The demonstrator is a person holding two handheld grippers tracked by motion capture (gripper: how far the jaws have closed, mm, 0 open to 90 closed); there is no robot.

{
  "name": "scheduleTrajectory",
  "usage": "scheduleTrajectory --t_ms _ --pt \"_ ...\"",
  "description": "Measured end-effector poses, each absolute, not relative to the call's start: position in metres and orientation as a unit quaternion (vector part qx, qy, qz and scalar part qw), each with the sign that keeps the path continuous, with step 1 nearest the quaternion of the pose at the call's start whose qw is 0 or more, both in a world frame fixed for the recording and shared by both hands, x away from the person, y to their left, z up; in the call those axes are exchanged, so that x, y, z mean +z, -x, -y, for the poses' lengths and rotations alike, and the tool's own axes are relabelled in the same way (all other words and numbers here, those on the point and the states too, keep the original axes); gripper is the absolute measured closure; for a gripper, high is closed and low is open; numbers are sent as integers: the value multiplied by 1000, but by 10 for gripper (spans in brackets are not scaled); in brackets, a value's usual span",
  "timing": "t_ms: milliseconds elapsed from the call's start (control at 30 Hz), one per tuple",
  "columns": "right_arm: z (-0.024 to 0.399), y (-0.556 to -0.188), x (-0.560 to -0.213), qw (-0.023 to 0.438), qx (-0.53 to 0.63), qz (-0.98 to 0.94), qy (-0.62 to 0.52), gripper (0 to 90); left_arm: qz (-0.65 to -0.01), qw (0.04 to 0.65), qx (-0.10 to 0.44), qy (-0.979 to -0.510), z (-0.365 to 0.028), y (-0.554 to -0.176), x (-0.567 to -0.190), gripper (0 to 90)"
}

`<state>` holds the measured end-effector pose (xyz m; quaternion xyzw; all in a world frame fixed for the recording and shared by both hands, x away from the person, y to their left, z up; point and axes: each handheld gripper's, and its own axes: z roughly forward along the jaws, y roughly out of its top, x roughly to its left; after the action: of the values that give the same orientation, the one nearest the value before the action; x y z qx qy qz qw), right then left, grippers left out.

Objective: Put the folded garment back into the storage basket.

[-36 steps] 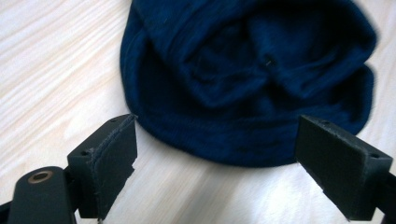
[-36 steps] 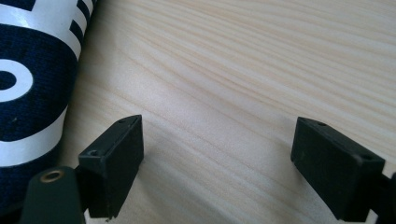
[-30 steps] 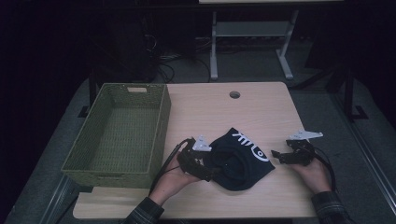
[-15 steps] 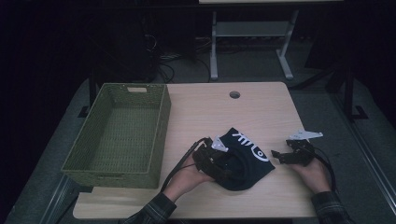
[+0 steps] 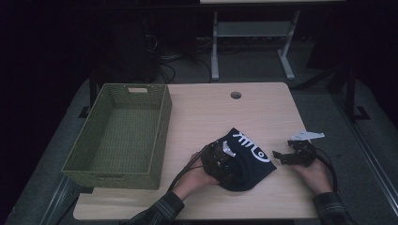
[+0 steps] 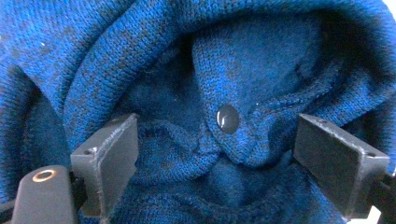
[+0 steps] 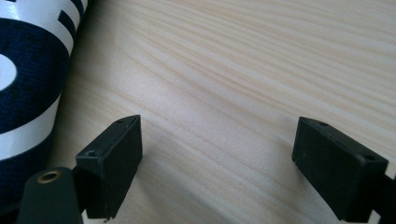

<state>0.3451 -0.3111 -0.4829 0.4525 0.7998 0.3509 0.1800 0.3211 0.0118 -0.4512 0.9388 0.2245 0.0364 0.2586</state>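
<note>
A dark blue knit garment with a white printed pattern lies bunched at the front middle of the wooden table. My left gripper is pushed into its left side. In the left gripper view the jaws stand wide apart, open, with folds of blue knit and a dark snap button between them. My right gripper rests just right of the garment, apart from it. It is open over bare wood, with the garment's blue and white edge at the left of the right gripper view.
A green woven basket with nothing in it stands at the table's left side. A round cable hole sits near the far edge. Behind the table are a white frame and cables on the dark floor.
My left gripper has moved right from the garment's left edge onto and into the bunched cloth, pushing it slightly. The right gripper has stayed where it was.
</note>
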Motion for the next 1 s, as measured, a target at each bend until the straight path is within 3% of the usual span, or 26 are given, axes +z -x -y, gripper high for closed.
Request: scheduleTrajectory --t_ms 233,433,800,1000 --pt "311 -345 -483 180 351 -800 -453 157 -221 248 41 -942 -10 -322 -452 154" --pt "311 -345 -483 180 351 -799 -453 156 -219 240 53 -944 -11 -322 -451 249" --pt "311 -345 -483 181 351 -799 -454 156 -212 224 45 -950 -15 -337 -444 589" --pt "311 -345 -483 181 351 -799 -454 156 -214 244 29 -945 -20 -342 -445 690"
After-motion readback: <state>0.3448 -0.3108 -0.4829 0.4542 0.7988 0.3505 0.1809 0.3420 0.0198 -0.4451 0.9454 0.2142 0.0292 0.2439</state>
